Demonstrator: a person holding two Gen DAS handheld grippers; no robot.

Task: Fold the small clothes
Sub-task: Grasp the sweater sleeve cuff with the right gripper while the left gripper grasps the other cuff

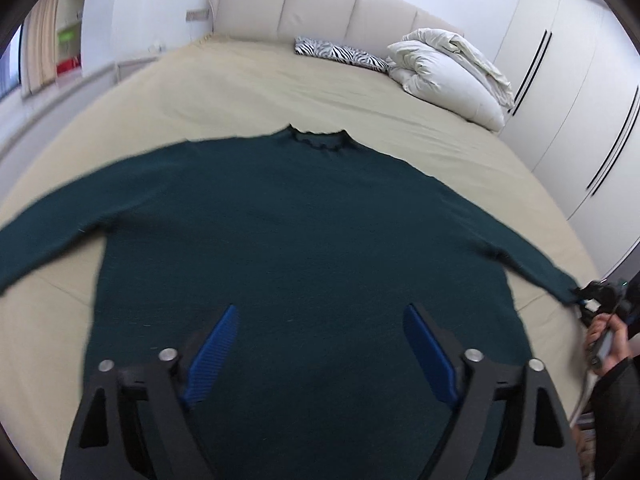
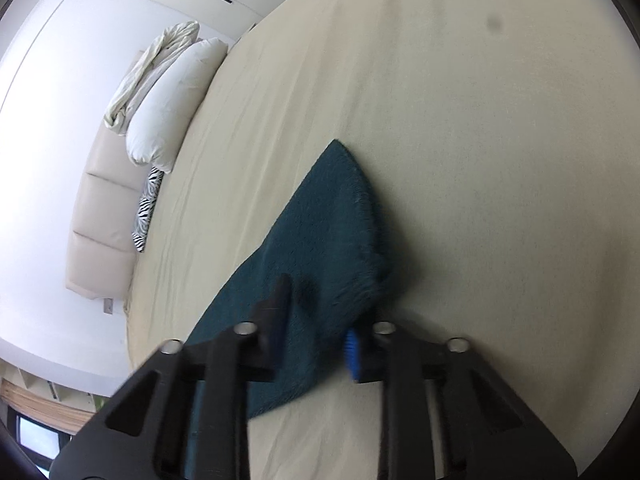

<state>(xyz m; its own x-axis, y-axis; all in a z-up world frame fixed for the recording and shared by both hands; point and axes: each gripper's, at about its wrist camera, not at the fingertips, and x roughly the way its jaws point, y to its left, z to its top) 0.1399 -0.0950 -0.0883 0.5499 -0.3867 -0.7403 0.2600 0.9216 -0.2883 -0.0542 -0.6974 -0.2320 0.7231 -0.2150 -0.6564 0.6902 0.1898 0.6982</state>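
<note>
A dark green sweater (image 1: pixel 296 240) lies flat on the beige bed (image 1: pixel 240 92), collar toward the headboard and both sleeves spread out sideways. My left gripper (image 1: pixel 320 308) hovers open over the lower middle of its body, with the blue pads wide apart and nothing between them. The right gripper (image 1: pixel 596 292) sits at the end of the sweater's right sleeve. In the right wrist view the sleeve (image 2: pixel 328 220) runs between the fingers of the right gripper (image 2: pixel 320 312), which is shut on it near the cuff. This view is blurred.
White pillows and a folded duvet (image 1: pixel 444 80) lie at the bed's far right, beside a zebra-print cushion (image 1: pixel 340 54). A padded headboard (image 1: pixel 320 4) stands behind them, and white wardrobe doors (image 1: pixel 568 100) line the right side. A person's hand (image 1: pixel 608 340) holds the right gripper.
</note>
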